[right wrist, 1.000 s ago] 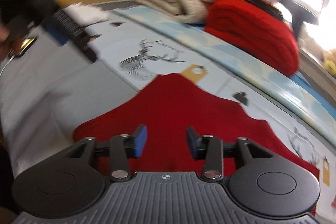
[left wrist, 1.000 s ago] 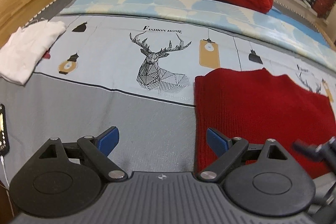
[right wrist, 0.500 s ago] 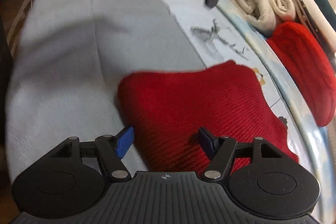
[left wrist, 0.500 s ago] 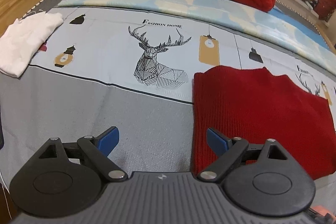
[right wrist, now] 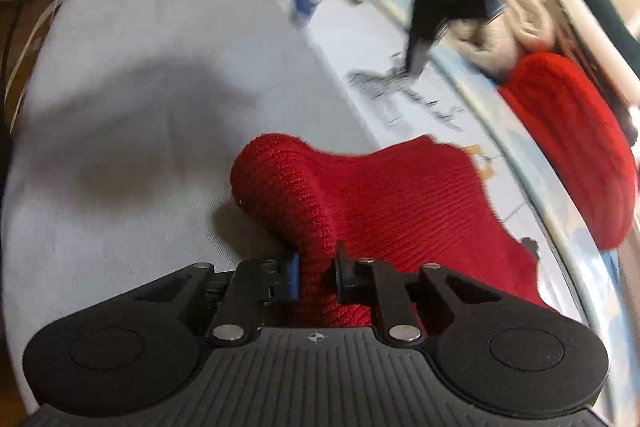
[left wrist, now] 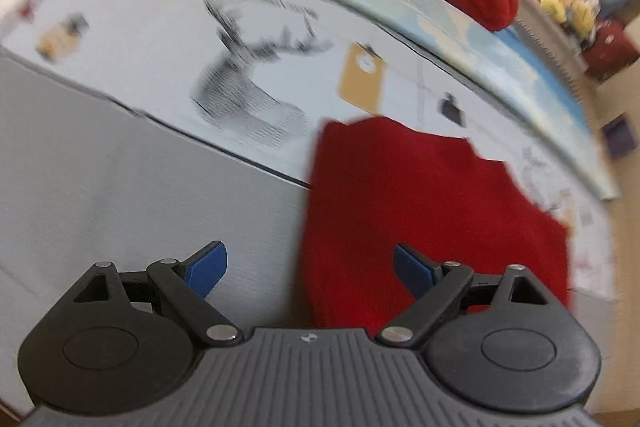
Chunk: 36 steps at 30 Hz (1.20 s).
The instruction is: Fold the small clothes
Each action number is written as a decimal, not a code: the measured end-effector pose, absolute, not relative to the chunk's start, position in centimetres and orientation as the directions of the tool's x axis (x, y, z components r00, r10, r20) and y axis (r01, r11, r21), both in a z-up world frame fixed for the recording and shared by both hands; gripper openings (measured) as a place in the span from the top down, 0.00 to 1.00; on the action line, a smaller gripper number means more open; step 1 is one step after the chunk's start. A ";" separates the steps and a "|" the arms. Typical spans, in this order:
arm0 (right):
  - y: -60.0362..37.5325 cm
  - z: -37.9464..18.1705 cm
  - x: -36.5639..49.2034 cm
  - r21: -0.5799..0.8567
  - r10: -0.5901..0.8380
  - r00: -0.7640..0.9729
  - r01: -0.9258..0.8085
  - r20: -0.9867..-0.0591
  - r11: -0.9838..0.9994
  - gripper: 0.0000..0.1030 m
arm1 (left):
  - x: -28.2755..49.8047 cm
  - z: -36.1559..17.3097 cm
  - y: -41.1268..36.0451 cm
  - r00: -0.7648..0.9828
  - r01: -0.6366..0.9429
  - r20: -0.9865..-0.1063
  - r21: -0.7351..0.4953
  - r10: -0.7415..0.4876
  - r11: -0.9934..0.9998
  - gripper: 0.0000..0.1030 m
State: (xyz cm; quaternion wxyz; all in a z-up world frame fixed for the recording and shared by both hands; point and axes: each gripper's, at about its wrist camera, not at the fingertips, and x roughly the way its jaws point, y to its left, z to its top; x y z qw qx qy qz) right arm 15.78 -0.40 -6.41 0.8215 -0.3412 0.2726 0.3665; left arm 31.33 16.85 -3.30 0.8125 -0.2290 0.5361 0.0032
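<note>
Right wrist cam is showing the right gripper (right wrist: pixel 316 277) pinching a bunched-up edge of the red knit top (right wrist: pixel 400 203), jaws having just been closing w/ the fabric squeezed between the blue pads, and that corner is lifting off the bed sheet (right wrist: pixel 140 147). Left wrist cam is pretty blurry, but the left gripper (left wrist: pixel 310 269) is hanging wide open & holding nothing, w/ the top's near left edge sitting between its fingers on the sheet below the deer print (left wrist: pixel 248 87).

The small knit garment (left wrist: pixel 432 211) lies on the bedspread (left wrist: pixel 140 211), folded blankets (right wrist: pixel 568 143) behind it
</note>
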 end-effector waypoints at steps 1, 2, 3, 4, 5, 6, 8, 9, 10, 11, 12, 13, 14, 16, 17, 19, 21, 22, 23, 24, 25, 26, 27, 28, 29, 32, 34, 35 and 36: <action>-0.8 -5.6 16.1 -0.336 0.425 0.585 -0.781 -0.691 0.527 0.85 | 32.2 -3.8 16.6 0.410 -0.247 -0.866 -0.406 -0.285 0.880 0.09; -1.2 -5.1 16.4 -0.322 0.431 0.586 -0.776 -0.686 0.542 0.85 | 32.8 -4.2 16.4 0.401 -0.237 -0.859 -0.433 -0.319 0.869 0.09; -1.6 -4.7 16.5 -0.310 0.438 0.586 -0.774 -0.682 0.552 0.85 | 33.4 -4.6 16.1 0.391 -0.226 -0.850 -0.460 -0.353 0.859 0.09; -2.0 -4.3 16.6 -0.291 0.445 0.584 -0.770 -0.679 0.568 0.85 | 34.0 -5.1 15.9 0.378 -0.219 -0.840 -0.491 -0.390 0.843 0.09; -2.4 -4.0 16.7 -0.270 0.451 0.580 -0.767 -0.678 0.582 0.85 | 34.5 -5.8 15.6 0.362 -0.220 -0.832 -0.514 -0.420 0.829 0.09; -2.8 -3.7 16.6 -0.253 0.457 0.577 -0.765 -0.677 0.592 0.85 | 35.0 -6.6 15.4 0.340 -0.223 -0.824 -0.538 -0.453 0.813 0.09; -3.4 -3.0 16.5 -0.239 0.466 0.578 -0.762 -0.670 0.602 0.85 | 35.9 -7.8 15.0 0.308 -0.234 -0.826 -0.547 -0.473 0.804 0.09; -3.7 -2.7 16.3 -0.232 0.471 0.579 -0.761 -0.666 0.606 0.85 | 36.3 -8.1 14.7 0.301 -0.238 -0.828 -0.546 -0.473 0.804 0.09; -4.1 -2.4 16.3 -0.224 0.476 0.578 -0.760 -0.663 0.611 0.85 | 36.8 -8.6 14.6 0.294 -0.241 -0.826 -0.550 -0.480 0.800 0.09; -4.3 -2.1 16.4 -0.215 0.481 0.577 -0.758 -0.660 0.616 0.85 | 37.1 -8.9 14.5 0.290 -0.243 -0.822 -0.559 -0.491 0.792 0.09; -4.6 -1.9 16.4 -0.205 0.485 0.577 -0.756 -0.657 0.622 0.85 | 37.5 -9.4 14.4 0.287 -0.248 -0.814 -0.572 -0.505 0.782 0.09; -4.9 -1.7 16.4 -0.195 0.490 0.576 -0.755 -0.655 0.627 0.85 | 37.9 -9.8 14.4 0.284 -0.252 -0.805 -0.586 -0.520 0.770 0.10; -5.1 -1.6 16.4 -0.187 0.494 0.575 -0.754 -0.653 0.630 0.85 | 38.2 -10.2 14.2 0.279 -0.252 -0.798 -0.598 -0.534 0.761 0.13; -5.4 -1.4 16.4 -0.176 0.501 0.574 -0.752 -0.648 0.635 0.85 | 38.8 -11.0 13.7 0.257 -0.242 -0.796 -0.603 -0.549 0.760 0.25; -5.5 -1.4 16.3 -0.173 0.503 0.571 -0.754 -0.649 0.634 0.85 | 39.0 -11.3 13.4 0.247 -0.235 -0.799 -0.598 -0.548 0.766 0.34; -5.4 -1.6 16.2 -0.173 0.505 0.565 -0.759 -0.652 0.627 0.85 | 39.3 -11.5 12.9 0.235 -0.210 -0.817 -0.572 -0.527 0.793 0.49; -5.1 -1.8 16.1 -0.176 0.507 0.560 -0.766 -0.655 0.619 0.85 | 39.1 -11.2 12.6 0.235 -0.177 -0.825 -0.556 -0.514 0.812 0.63; -5.0 -1.8 16.0 -0.177 0.510 0.558 -0.769 -0.655 0.614 0.85 | 38.9 -10.9 12.9 0.242 -0.174 -0.822 -0.559 -0.515 0.810 0.70; -4.8 -1.9 15.9 -0.176 0.516 0.553 -0.775 -0.654 0.608 0.85 | 38.7 -10.6 13.2 0.249 -0.172 -0.817 -0.565 -0.519 0.807 0.72; -4.5 -1.8 15.6 -0.174 0.527 0.548 -0.782 -0.650 0.598 0.85 | 38.4 -10.2 13.4 0.258 -0.163 -0.816 -0.564 -0.517 0.809 0.73; -4.3 -1.6 15.7 -0.171 0.539 0.542 -0.789 -0.645 0.590 0.85 | 38.0 -9.5 13.6 0.265 -0.153 -0.821 -0.553 -0.505 0.819 0.73; -4.1 -1.4 15.4 -0.164 0.556 0.535 -0.798 -0.635 0.581 0.86 | 37.5 -8.7 13.9 0.274 -0.141 -0.832 -0.531 -0.482 0.836 0.74; -3.8 -1.0 15.2 -0.150 0.578 0.526 -0.807 -0.624 0.571 0.86 | 36.9 -7.9 14.2 0.285 -0.136 -0.839 -0.513 -0.463 0.847 0.74; -3.6 -0.6 14.9 -0.134 0.599 0.514 -0.816 -0.614 0.562 0.86 | 36.2 -6.8 14.7 0.303 -0.131 -0.845 -0.494 -0.440 0.859 0.74; -3.4 -0.3 14.7 -0.116 0.622 0.502 -0.825 -0.601 0.553 0.86 | 35.4 -5.9 15.3 0.320 -0.126 -0.848 -0.480 -0.422 0.868 0.74; -2.6 1.1 13.3 -0.063 0.693 0.462 -0.853 -0.554 0.518 0.86 | 32.7 -3.3 17.2 0.368 -0.133 -0.853 -0.442 -0.370 0.887 0.74; -2.4 1.8 12.6 -0.024 0.719 0.442 -0.859 -0.537 0.511 0.86 | 31.0 -2.1 18.3 0.389 -0.165 -0.854 -0.434 -0.346 0.886 0.75; -2.4 2.0 12.3 -0.006 0.727 0.433 -0.861 -0.534 0.508 0.86 | 30.2 -1.6 18.5 0.400 -0.177 -0.855 -0.427 -0.331 0.887 0.75; -2.4 2.1 12.0 0.002 0.730 0.428 -0.862 -0.533 0.507 0.86 | 29.6 -1.3 18.3 0.409 -0.185 -0.856 -0.417 -0.316 0.890 0.75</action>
